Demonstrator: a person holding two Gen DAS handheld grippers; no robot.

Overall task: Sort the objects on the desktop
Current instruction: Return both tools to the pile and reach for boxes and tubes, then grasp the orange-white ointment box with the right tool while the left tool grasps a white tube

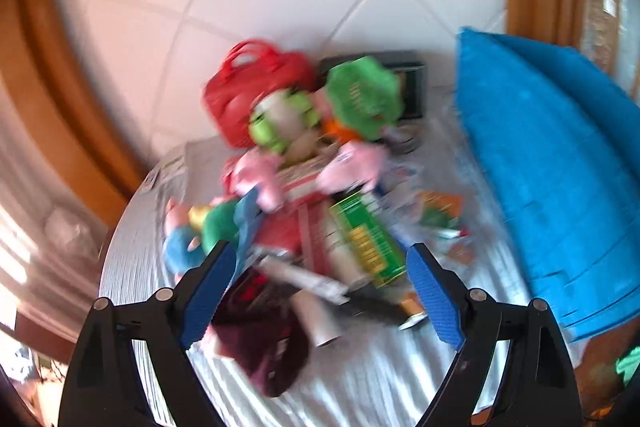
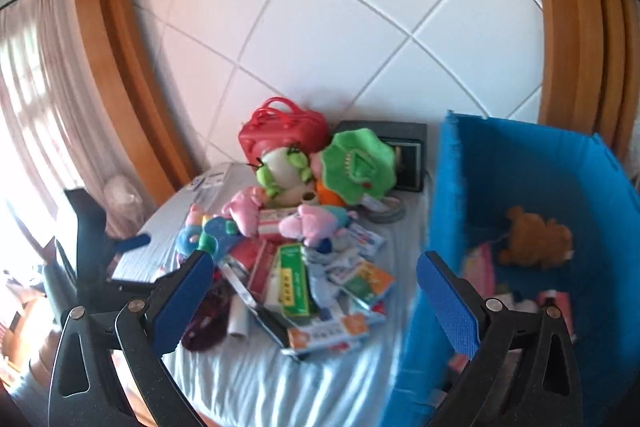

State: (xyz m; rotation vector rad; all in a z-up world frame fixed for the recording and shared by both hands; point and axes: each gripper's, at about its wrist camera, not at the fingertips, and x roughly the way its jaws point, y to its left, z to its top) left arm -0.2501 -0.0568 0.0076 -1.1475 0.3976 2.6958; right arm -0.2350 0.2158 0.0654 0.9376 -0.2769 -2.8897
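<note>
Scene: a heap of toys and packets lies on a table (image 2: 280,379) covered in pale striped cloth, centre of both views, with a blue bin (image 2: 520,187) at the right edge.
Left claw (image 1: 320,291): wide open, holding nothing; it hangs above the near end of the heap, over a dark maroon pouch (image 1: 272,343) and a white tube (image 1: 320,319). This view is blurred.
Right claw (image 2: 316,299): wide open and empty, low in the frame, between the heap and the bin.
Things to sort: a green box (image 2: 294,285), flat printed packets (image 2: 328,335), pink plush toys (image 2: 316,223) and a green plush (image 2: 356,167).
Bin contents: a brown plush (image 2: 536,239) already lies inside, with some packets beneath.
Doing it well: my reading is that a pick comes next. Best to choose one top item, such as the pouch or the green box, and close squarely across its narrow side.
In the way: items overlap, so neighbours may drag along. The bin's near wall stands tall and must be cleared.
Behind: a red bag (image 2: 280,135) and a dark box (image 2: 404,155) stand against the white tiled wall.
</note>
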